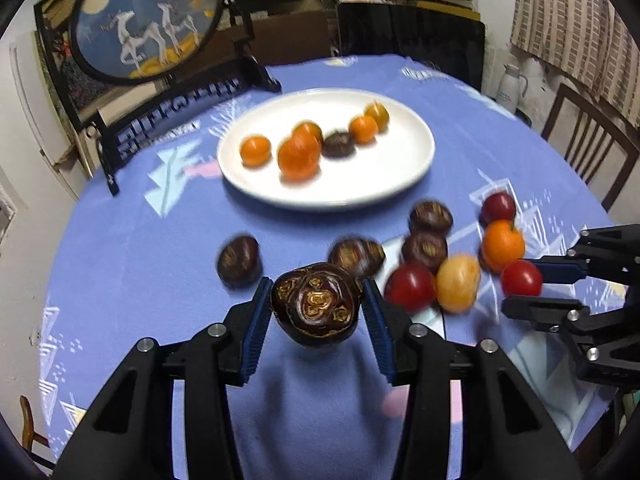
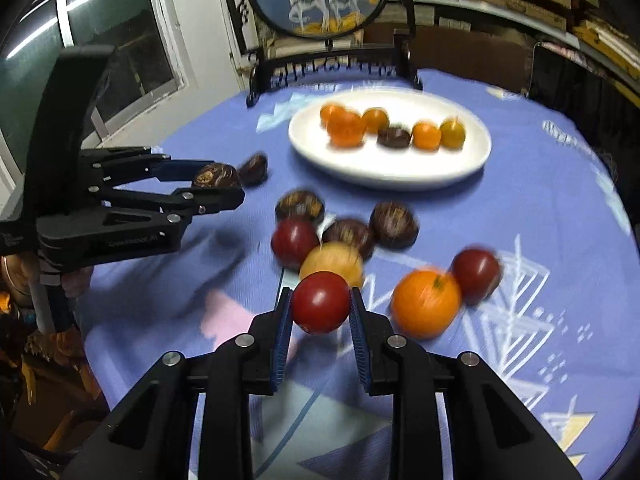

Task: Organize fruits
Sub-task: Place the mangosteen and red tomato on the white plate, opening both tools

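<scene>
My left gripper (image 1: 316,300) is shut on a dark brown patterned fruit (image 1: 316,306) and holds it above the blue cloth; it also shows in the right wrist view (image 2: 218,184). My right gripper (image 2: 320,304) is shut on a red tomato (image 2: 320,302), which also shows in the left wrist view (image 1: 521,278). A white plate (image 1: 384,184) holds several orange fruits and one dark brown fruit (image 1: 338,144). Loose on the cloth lie several dark brown fruits (image 1: 239,260), a yellow fruit (image 1: 458,282), an orange (image 2: 426,302) and two more red tomatoes (image 2: 294,240).
The round table has a blue patterned cloth (image 1: 160,280). A framed round deer picture on a black stand (image 1: 148,20) stands at the back left edge. A wooden chair (image 1: 588,144) and a white jug (image 1: 510,88) are beyond the right edge.
</scene>
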Demonstrator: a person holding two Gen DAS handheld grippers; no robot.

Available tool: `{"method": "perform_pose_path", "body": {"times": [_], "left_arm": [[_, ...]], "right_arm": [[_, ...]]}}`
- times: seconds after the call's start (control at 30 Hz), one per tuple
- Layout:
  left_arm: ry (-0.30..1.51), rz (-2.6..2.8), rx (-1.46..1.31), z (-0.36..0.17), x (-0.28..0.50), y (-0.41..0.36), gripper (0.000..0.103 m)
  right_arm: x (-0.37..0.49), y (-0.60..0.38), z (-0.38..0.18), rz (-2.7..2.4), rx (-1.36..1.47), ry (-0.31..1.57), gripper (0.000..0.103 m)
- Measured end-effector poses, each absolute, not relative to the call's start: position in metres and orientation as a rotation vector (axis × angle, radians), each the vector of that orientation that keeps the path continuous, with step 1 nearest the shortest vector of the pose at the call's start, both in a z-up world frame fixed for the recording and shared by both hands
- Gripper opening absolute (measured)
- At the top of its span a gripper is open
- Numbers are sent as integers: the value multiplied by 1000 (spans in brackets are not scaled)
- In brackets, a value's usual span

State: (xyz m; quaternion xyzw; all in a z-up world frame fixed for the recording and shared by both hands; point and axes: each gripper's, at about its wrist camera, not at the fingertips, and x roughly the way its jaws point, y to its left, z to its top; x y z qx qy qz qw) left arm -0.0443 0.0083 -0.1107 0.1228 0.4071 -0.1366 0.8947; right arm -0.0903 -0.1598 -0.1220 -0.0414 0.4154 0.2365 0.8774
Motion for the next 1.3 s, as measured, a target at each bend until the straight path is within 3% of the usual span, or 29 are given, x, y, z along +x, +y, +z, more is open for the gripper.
{"method": "perform_pose_path", "body": {"times": [0.5,1.3], "left_arm": [[750,-183,241,-70,31,-14,44],[832,-121,193,-112,146,-15,44]], "right_arm": [[-7,-172,-50,451,-52,714,28],[138,-157,-89,390,-34,780,28]]}}
